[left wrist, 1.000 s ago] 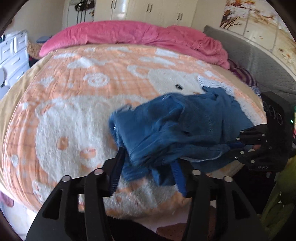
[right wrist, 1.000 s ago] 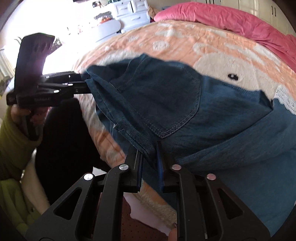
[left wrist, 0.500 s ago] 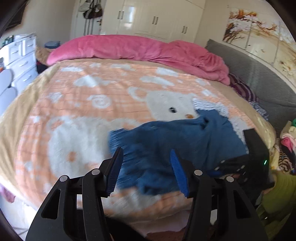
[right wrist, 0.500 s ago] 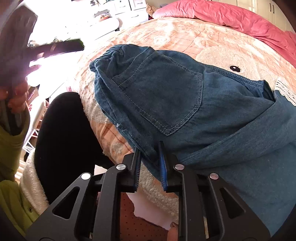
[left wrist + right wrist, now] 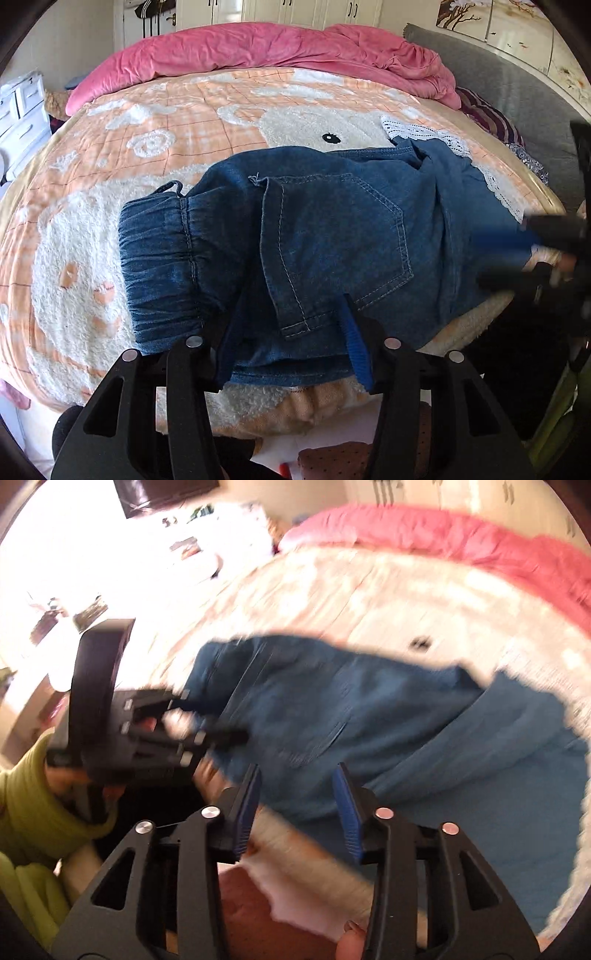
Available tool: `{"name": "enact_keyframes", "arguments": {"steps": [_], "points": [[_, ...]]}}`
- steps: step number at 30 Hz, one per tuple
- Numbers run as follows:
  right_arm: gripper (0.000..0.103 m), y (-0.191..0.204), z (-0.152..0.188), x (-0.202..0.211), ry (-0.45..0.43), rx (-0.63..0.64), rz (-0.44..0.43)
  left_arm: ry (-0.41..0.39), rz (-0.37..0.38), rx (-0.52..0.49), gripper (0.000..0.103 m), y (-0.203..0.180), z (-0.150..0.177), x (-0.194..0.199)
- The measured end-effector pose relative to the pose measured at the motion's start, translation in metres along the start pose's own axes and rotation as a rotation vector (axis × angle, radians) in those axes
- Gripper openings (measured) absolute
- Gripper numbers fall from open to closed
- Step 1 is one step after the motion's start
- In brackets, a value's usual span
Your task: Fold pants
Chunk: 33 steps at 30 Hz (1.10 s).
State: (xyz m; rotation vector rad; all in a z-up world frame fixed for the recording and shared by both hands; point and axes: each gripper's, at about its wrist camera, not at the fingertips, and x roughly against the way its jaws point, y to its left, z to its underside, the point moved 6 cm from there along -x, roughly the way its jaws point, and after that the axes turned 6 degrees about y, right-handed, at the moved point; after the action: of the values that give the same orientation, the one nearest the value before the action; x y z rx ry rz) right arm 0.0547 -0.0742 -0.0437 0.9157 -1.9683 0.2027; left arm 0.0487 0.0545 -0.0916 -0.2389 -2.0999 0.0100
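- Big change from half a second back: my right gripper (image 5: 295,805) was pinched on the near edge of the pants (image 5: 332,236), now its blue pads are spread apart with nothing between them, sitting just off that edge.
- The right wrist view is smeared with motion blur, so I can't make out fine detail there.
- My left gripper (image 5: 288,347) was open above the bed before, well back from the denim. Now it's down low at the near hem, jaws still wide, with folded cloth lying between the fingers. Can't tell if the pads actually touch fabric; the left finger is hidden behind the denim.
- The pants were a rumpled blur a moment ago; now they lie as a flat folded bundle on the orange and white blanket (image 5: 155,122), elastic waistband (image 5: 162,266) to the left, back pocket (image 5: 332,243) face up.
- Edges: the bundle sits right at the near edge of the bed, its lower fold almost at the blanket's drop-off. On the right it overlaps a white lace trim (image 5: 458,144).
- Room: lots of bare blanket beyond and left of the pants, up to the pink duvet (image 5: 258,48) along the far side. A grey headboard (image 5: 517,85) closes off the right.
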Motion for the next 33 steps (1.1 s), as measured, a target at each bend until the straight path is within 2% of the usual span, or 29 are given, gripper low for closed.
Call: {"name": "enact_keyframes", "arguments": {"steps": [4, 6, 8, 10, 12, 13, 16, 21, 22, 25, 30, 33], "points": [[0.038, -0.011, -0.021, -0.017, 0.002, -0.006, 0.044, -0.003, 0.002, -0.001, 0.049, 0.003, 0.000, -0.002], [0.039, -0.014, -0.018, -0.036, 0.049, -0.010, 0.066, -0.006, 0.005, 0.000, 0.049, 0.004, 0.001, -0.002], [0.039, -0.024, -0.005, -0.062, 0.140, -0.046, 0.095, -0.009, 0.003, -0.005, 0.049, 0.004, 0.002, -0.002], [0.039, -0.025, 0.000, -0.067, 0.119, -0.059, 0.091, -0.012, -0.006, -0.013, 0.049, 0.002, 0.002, -0.002], [0.041, -0.021, 0.002, -0.059, 0.120, -0.036, 0.102, -0.015, -0.009, -0.014, 0.051, 0.001, 0.000, -0.002], [0.047, -0.021, 0.002, -0.054, 0.114, -0.044, 0.082, -0.018, -0.005, -0.010, 0.051, 0.001, -0.001, -0.001], [0.052, -0.030, 0.002, -0.024, 0.046, -0.116, 0.010, -0.042, 0.013, 0.002, 0.052, -0.004, -0.006, 0.014], [0.058, -0.076, 0.002, 0.019, -0.043, -0.265, 0.021, -0.109, 0.103, -0.001, 0.058, -0.027, -0.018, 0.049], [0.061, -0.084, 0.005, 0.024, -0.052, -0.287, 0.034, -0.120, 0.121, -0.017, 0.059, -0.036, -0.023, 0.054], [0.063, -0.107, 0.012, 0.037, -0.076, -0.343, 0.076, -0.139, 0.170, -0.066, 0.063, -0.063, -0.033, 0.060], [0.068, -0.131, 0.026, 0.054, -0.108, -0.405, 0.113, -0.057, 0.272, -0.115, 0.064, -0.105, -0.042, 0.029], [0.071, -0.141, 0.029, 0.062, -0.122, -0.418, 0.146, 0.007, 0.332, -0.099, 0.064, -0.119, -0.049, 0.003]]}}
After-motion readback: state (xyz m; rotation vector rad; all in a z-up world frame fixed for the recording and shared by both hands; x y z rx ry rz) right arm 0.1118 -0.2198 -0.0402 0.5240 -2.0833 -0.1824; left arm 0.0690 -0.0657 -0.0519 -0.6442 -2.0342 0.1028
